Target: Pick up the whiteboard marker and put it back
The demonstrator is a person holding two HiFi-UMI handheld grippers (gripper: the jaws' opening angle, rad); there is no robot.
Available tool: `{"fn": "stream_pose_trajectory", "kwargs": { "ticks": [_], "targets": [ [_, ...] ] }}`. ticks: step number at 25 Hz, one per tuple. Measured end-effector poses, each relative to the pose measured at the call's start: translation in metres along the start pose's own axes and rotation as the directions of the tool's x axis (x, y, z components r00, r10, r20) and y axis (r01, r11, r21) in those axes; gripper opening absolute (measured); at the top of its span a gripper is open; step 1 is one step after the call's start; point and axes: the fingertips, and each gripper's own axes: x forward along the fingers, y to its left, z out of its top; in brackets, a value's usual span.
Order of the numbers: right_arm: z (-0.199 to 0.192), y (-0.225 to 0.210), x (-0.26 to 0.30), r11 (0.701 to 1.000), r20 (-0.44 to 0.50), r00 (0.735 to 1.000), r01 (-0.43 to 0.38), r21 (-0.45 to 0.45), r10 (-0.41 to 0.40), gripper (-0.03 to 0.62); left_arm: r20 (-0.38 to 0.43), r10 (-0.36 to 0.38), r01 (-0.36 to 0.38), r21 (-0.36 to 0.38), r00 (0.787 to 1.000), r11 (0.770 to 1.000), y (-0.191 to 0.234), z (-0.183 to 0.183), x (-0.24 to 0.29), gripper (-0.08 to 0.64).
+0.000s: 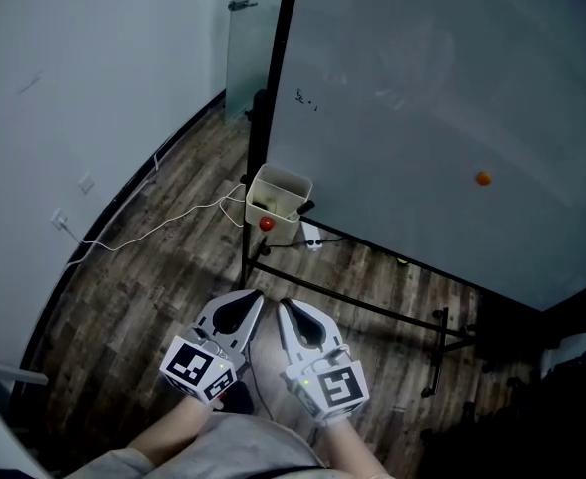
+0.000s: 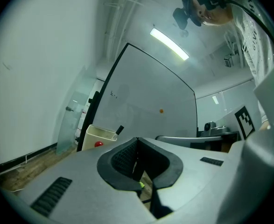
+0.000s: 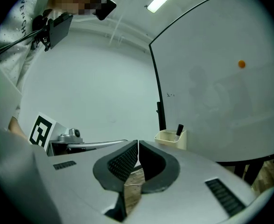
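Cream box (image 1: 288, 232) holds, apparently, the dark-capped whiteboard marker (image 1: 303, 208).

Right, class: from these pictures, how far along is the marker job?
Done: nothing certain; the whiteboard marker stands in the cream holder by the whiteboard. In hand: nothing; the left gripper and right gripper are shut, empty. Left: picking it up and returning it, unless that is over.

left gripper (image 1: 251, 297) and right gripper (image 1: 288, 307) hang side by side above the wood floor (image 1: 153, 277); a marker (image 1: 303, 209) leans in the cream box (image 1: 281, 174) at the whiteboard (image 1: 422, 98).
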Motion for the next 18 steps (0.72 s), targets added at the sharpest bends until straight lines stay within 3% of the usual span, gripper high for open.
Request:
{"fn": "stream_pose_trajectory", "kwargs": {
  "ticks": [11, 18],
  "targets": [
    [-0.003, -0.037, 0.058, 0.997, 0.004, 0.997, 0.074, 0.014, -0.074, 0.02, -0.013, -0.071, 0.071, -0.024, 0.997, 0.997, 0.049, -0.002, 0.048, 0.015],
    [-0.014, -0.045, 0.077, 0.996, -0.047, 0.995, 0.083, 0.016, -0.082, 0.02, -0.02, -0.1, 0.099, -0.053, 0.995, 0.994, 0.066, -0.01, 0.063, 0.015]
  ]
}}
